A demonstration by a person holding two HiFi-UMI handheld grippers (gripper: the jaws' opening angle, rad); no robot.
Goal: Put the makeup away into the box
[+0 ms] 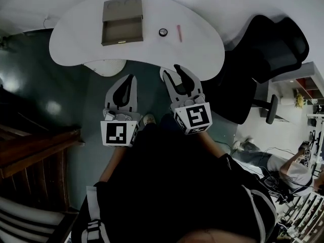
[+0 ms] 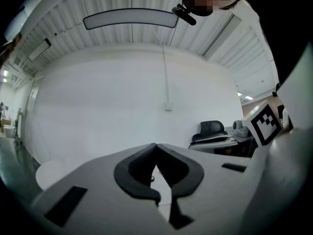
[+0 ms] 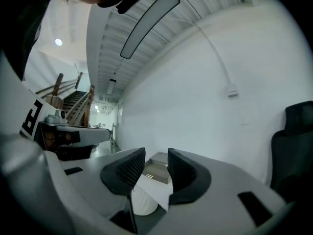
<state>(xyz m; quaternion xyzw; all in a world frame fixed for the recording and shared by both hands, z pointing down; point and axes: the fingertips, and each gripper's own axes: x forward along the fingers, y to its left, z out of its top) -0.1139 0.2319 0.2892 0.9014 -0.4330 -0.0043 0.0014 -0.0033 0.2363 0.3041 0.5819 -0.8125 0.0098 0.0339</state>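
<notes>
An open grey box (image 1: 121, 22) with its lid raised stands on the white table (image 1: 76, 39), left of the middle. To its right lie a small round compact (image 1: 163, 32) and a pink stick (image 1: 178, 33). Both grippers hover over the floor just short of the table's near edge, pointing at it. My left gripper (image 1: 128, 81) (image 2: 156, 146) is shut, tips touching, with nothing in it. My right gripper (image 1: 175, 71) (image 3: 155, 156) is open and empty. In the right gripper view the box (image 3: 155, 169) shows through the gap between the jaws.
A black office chair (image 1: 263, 49) stands at the table's right end. The table's white pedestal (image 1: 106, 67) is under its near edge. A wooden stair rail (image 1: 35, 151) runs along the left. Another person (image 1: 291, 171) sits at lower right near shelves.
</notes>
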